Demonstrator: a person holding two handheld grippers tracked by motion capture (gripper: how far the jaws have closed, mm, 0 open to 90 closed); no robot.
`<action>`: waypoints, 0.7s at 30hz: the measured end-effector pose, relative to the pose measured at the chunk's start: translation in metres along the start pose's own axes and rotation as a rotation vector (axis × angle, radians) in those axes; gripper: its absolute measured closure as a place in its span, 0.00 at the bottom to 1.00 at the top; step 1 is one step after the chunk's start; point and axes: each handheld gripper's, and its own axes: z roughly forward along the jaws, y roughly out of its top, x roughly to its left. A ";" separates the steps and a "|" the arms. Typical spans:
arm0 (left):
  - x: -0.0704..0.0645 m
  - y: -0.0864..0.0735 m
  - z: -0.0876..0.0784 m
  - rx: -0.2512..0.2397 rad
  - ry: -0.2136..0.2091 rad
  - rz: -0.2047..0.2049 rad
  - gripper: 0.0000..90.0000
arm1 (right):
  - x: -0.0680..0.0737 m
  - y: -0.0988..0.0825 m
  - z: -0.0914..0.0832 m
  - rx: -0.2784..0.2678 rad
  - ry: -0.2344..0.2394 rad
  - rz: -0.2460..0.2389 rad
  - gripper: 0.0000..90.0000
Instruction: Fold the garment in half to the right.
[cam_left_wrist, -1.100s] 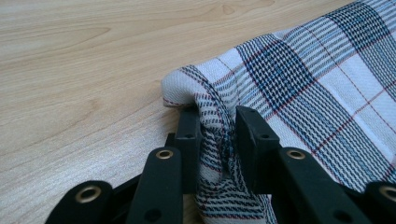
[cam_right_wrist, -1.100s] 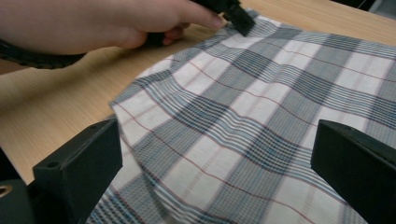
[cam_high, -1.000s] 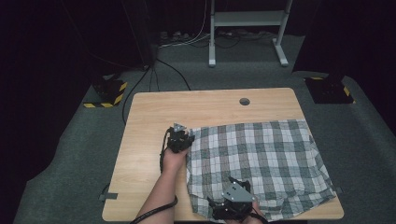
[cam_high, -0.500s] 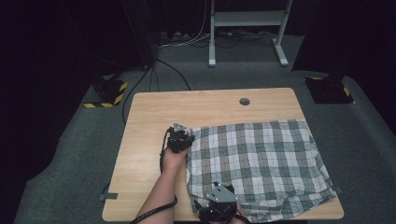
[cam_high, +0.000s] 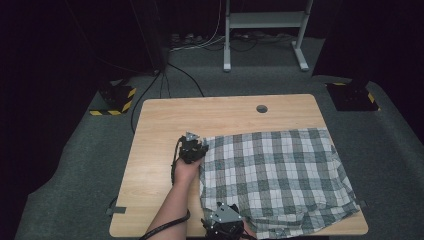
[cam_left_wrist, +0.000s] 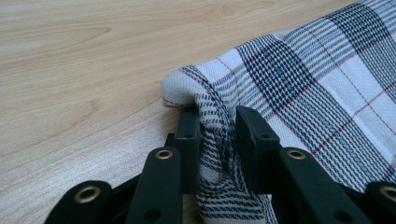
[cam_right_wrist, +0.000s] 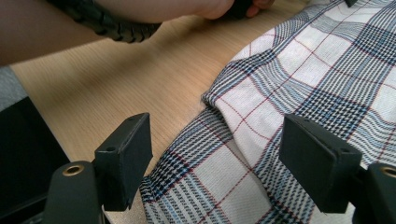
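A plaid cloth (cam_high: 275, 170) lies spread over the right half of the wooden table (cam_high: 165, 125), with its front edge rumpled. My left gripper (cam_high: 196, 146) is at the cloth's far left corner. In the left gripper view it (cam_left_wrist: 218, 128) is shut on a bunched fold of the cloth (cam_left_wrist: 303, 74). My right gripper (cam_high: 220, 215) is at the cloth's near left corner by the table's front edge. In the right gripper view its jaws (cam_right_wrist: 217, 140) stand apart over the cloth's folded hem (cam_right_wrist: 303, 70) without touching it. They have just been closing.
The left part of the table is bare wood (cam_left_wrist: 84, 70). A cable hole (cam_high: 261, 108) sits near the far edge. The person's left forearm (cam_right_wrist: 93, 14) lies across the table beyond the right gripper. Striped floor blocks (cam_high: 116, 97) and a white frame (cam_high: 260, 30) stand beyond the table.
My right gripper has shifted left along the front edge, toward the cloth's near left corner, and sunk a little. The left gripper and the corner it holds have stayed put.
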 end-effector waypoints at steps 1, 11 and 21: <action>0.000 0.000 0.000 0.000 0.000 -0.001 0.79 | 0.001 0.000 0.001 0.006 -0.003 -0.007 0.28; 0.000 0.000 0.000 0.000 0.000 -0.001 0.79 | -0.002 -0.006 0.009 0.040 -0.022 -0.027 0.53; 0.000 0.000 0.000 -0.001 0.003 0.000 0.79 | -0.011 -0.007 0.010 0.026 -0.064 0.021 0.72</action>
